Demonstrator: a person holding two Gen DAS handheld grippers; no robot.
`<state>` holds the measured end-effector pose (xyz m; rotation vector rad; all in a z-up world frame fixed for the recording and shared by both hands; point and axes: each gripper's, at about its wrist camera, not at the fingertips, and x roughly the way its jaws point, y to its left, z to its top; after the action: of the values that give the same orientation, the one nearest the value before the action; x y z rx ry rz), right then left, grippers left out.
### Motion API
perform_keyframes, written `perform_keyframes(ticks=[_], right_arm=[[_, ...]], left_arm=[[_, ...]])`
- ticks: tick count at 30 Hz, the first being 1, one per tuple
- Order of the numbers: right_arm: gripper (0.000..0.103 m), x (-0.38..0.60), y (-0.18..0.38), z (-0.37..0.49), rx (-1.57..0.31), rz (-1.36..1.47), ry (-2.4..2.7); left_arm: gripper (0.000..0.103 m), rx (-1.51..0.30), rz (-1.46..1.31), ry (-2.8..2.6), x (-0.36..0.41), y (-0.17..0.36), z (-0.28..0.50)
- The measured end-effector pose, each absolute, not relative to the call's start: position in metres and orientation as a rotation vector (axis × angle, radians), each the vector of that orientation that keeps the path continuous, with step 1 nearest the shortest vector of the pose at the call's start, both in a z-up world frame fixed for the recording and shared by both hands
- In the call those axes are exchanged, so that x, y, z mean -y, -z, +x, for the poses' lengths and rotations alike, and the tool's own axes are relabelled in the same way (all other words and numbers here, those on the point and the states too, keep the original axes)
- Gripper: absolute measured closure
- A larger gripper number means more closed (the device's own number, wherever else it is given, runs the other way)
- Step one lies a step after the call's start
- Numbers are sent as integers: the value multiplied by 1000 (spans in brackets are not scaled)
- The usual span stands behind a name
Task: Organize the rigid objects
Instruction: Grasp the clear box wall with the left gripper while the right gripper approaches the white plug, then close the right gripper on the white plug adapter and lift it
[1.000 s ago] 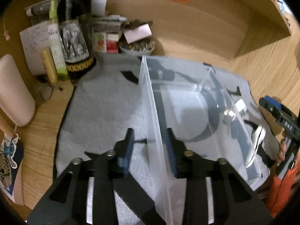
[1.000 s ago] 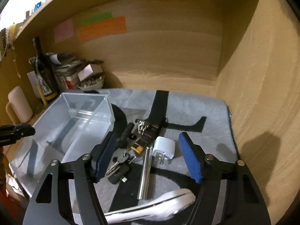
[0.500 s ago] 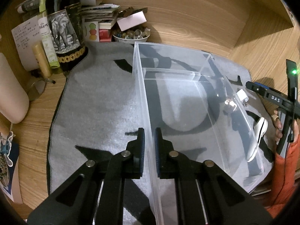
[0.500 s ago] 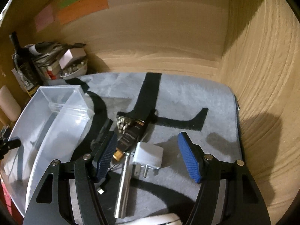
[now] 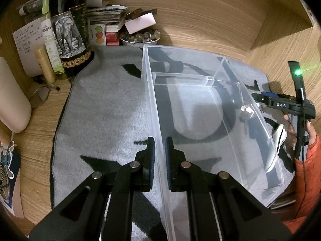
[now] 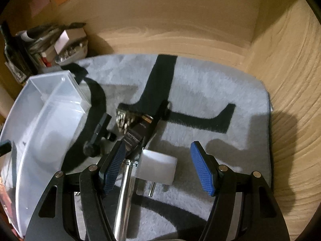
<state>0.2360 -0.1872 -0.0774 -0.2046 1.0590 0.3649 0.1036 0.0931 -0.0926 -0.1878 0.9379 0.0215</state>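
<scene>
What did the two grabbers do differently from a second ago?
The left gripper closed its open jaws onto the side wall of the clear box. The right gripper came down closer over the white plug and stayed open. The plug, the metal tube and the grey mat stayed put.

Wooden desk surface (image 5: 210, 28), walled at back and side. Directly on it: grey mat (image 5: 104, 108) with black markings, dark bottle (image 5: 70, 38), bowl (image 5: 140, 40) of what may be small stones, stacked papers (image 5: 108, 16), cream cylinder (image 5: 12, 102).
</scene>
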Motion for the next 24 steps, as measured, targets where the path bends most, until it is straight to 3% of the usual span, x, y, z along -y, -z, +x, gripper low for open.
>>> perform_keyframes(ticks=[4, 6, 8, 24], right_arm=[[42, 184, 87, 240, -1090, -218, -366], [50, 185, 86, 242, -1103, -192, -392], [67, 186, 85, 241, -1104, -195, -378], [68, 182, 65, 221, -1006, -214, -392]], left_arm=[[94, -931, -187, -25, -93, 93, 103], [94, -930, -186, -24, -92, 93, 102], [94, -930, -185, -23, -92, 93, 102], [94, -930, -179, -27, -91, 92, 103]])
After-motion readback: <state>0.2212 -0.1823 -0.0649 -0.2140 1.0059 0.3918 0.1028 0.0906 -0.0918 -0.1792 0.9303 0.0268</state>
